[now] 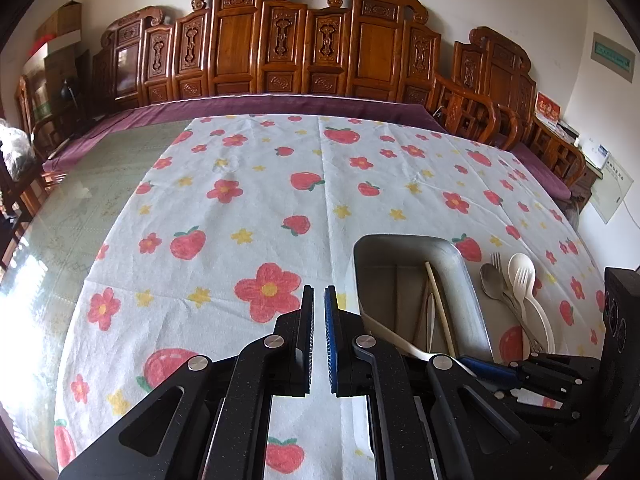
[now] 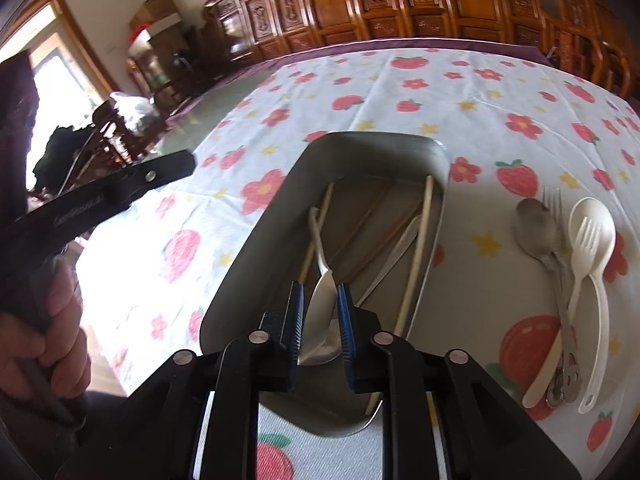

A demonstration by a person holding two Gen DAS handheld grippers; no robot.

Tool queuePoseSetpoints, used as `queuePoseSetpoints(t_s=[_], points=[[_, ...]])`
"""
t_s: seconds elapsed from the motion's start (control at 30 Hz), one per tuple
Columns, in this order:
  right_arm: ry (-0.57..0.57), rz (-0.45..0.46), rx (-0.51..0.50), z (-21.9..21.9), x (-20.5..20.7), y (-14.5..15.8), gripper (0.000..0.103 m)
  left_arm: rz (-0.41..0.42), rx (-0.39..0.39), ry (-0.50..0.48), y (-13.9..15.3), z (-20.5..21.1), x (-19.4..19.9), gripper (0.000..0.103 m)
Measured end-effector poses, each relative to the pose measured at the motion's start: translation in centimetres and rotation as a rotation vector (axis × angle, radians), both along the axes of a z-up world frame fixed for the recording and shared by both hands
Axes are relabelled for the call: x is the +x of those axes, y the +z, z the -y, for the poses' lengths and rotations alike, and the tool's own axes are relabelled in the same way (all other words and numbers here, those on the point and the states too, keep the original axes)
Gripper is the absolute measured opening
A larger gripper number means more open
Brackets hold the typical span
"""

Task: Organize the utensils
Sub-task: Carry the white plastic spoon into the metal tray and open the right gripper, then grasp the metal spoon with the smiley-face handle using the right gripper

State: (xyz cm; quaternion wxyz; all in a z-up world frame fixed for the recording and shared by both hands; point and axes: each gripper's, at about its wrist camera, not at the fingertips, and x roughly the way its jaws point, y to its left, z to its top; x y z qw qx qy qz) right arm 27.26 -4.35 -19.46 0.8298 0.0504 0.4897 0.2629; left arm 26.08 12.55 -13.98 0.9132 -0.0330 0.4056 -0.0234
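My right gripper (image 2: 319,312) stands slightly parted around the spoon (image 2: 322,300) over the tray (image 2: 248,240), my left (image 1: 319,340) pressed together and empty; lifting away crooked could snag the spoon and flip it out.

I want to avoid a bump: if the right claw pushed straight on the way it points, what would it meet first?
Probably the white spoon already between the right claw pads, then the tray floor under it. Depth is hard to judge.
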Motion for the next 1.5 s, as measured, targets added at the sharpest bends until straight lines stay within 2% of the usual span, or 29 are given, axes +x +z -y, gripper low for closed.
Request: queuePoseSetpoints(t_s=[0.13,0.3,0.37,0.5,0.57,0.63,0.8,0.9,1.07,1.33,1.5], points=[[0.032,-0.016,0.035,0.3,-0.2,0.0,0.023,0.004,0.004,-0.007,0.1,0.4,-0.1,0.005],[0.051,0.033,0.042,1.0,-0.8,1.3,0.027,0.003,0.000,-0.010,0.1,0.6,-0.2,0.006],[0.051,0.066,0.030,1.9,-1.2,2.1,0.027,0.009,-0.010,-0.013,0.2,0.7,-0.2,0.019],[0.014,0.136,-0.003,5.6,-1.6,3.8,0.027,0.026,-0.013,-0.040,0.5,1.9,-0.5,0.025],[-0.011,0.162,-0.029,7.6,-1.5,4.4,0.027,0.035,-0.014,-0.060,0.7,3.0,-0.7,0.037],[-0.039,0.194,-0.080,9.9,-1.3,4.6,0.027,0.042,-0.008,-0.082,0.8,4.1,-0.9,0.045],[-0.090,0.225,-0.191,14.4,-0.6,3.4,0.027,0.048,0.020,-0.143,0.6,7.2,-1.4,0.055],[-0.121,0.222,-0.217,16.6,-0.1,2.2,0.027,0.046,0.034,-0.171,0.3,8.9,-1.5,0.056],[-0.152,0.192,-0.200,18.8,0.9,-0.1,0.027,0.045,0.023,-0.210,0.0,11.1,-1.8,0.056],[-0.147,0.165,-0.153,18.8,1.0,-2.1,0.027,0.051,0.031,-0.255,-0.6,14.1,-2.6,0.056],[-0.068,0.174,-0.130,17.0,0.6,-2.0,0.027,0.058,0.027,-0.259,-0.7,15.0,-2.8,0.056]])
